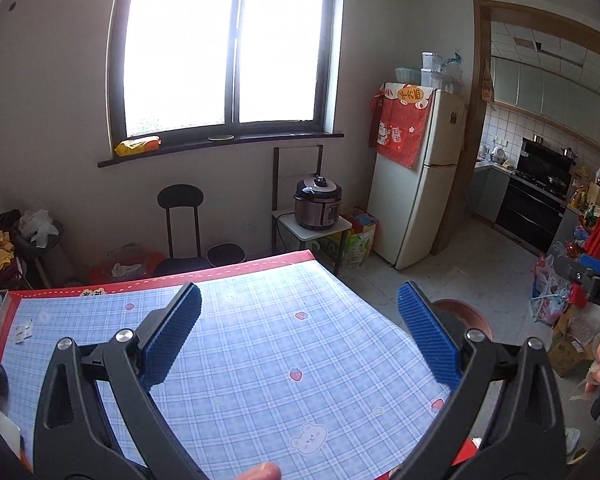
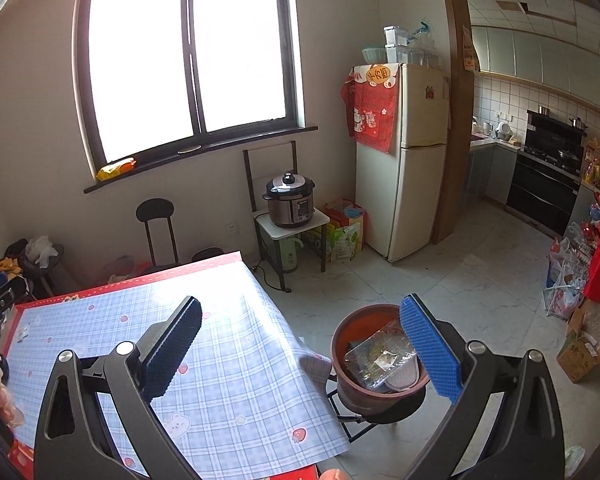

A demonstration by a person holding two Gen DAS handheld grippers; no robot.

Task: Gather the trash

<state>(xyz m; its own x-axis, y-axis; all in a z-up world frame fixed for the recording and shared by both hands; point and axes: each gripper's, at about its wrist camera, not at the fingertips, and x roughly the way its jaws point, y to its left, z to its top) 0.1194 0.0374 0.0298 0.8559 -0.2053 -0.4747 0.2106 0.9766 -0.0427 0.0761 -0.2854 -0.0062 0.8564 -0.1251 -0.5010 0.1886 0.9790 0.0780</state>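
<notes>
The trash that I can see, a clear plastic wrapper (image 2: 380, 354), lies already inside the brown bin (image 2: 342, 336), just behind the right jaw of the right gripper (image 2: 300, 344). Its jaws are spread wide and hold nothing. The left gripper (image 1: 300, 332) is also spread and empty above the checked tablecloth (image 1: 260, 344). Two small white scraps (image 1: 23, 331), perhaps paper, lie far beyond its left jaw. They look thin and flat, so a pinch may slide over them or catch the cloth. The cloth's corner hangs near the bin and could be dragged.

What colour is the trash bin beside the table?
Reddish brown bin; right wrist view shows it best.
</notes>
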